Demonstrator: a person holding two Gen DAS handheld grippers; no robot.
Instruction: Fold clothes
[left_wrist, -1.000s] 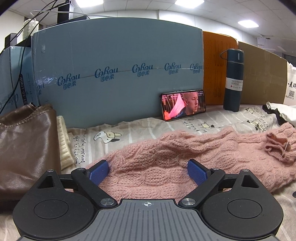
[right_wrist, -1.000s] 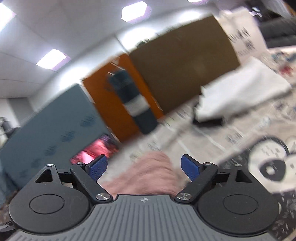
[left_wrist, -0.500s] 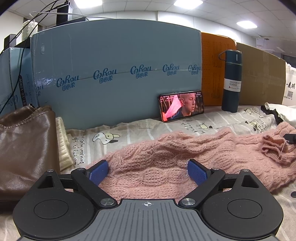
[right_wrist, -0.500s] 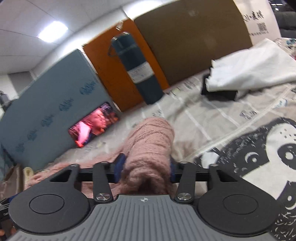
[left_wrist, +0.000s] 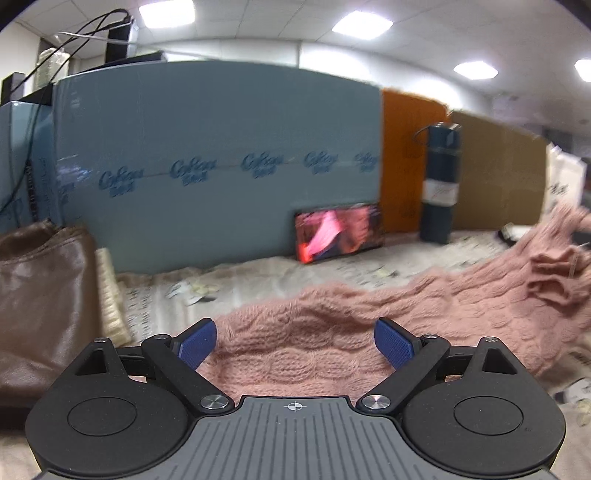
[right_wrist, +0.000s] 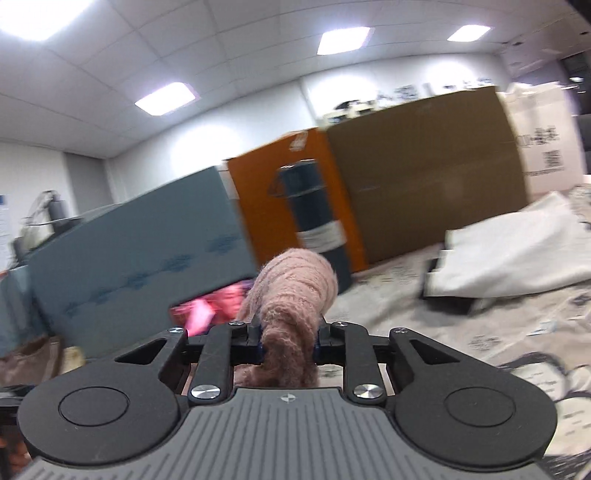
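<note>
The right hand-held gripper (right_wrist: 289, 341) is clamped on one end of the pink knitted sweater (left_wrist: 369, 332) and holds it raised, probably to carry it over for a fold. The left hand-held gripper (left_wrist: 295, 341) stands wide apart, low over the near left part, which lies on the printed sheet (left_wrist: 266, 273). Far behind, a phone (left_wrist: 338, 230) and a dark flask (left_wrist: 439, 184) stand close; a brown bag (left_wrist: 40, 306) is at left.

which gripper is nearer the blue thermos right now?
Right, likely. The right gripper, shut on the pink sweater, has the thermos looming just ahead; the open left gripper sees it farther off, ahead-right.
</note>
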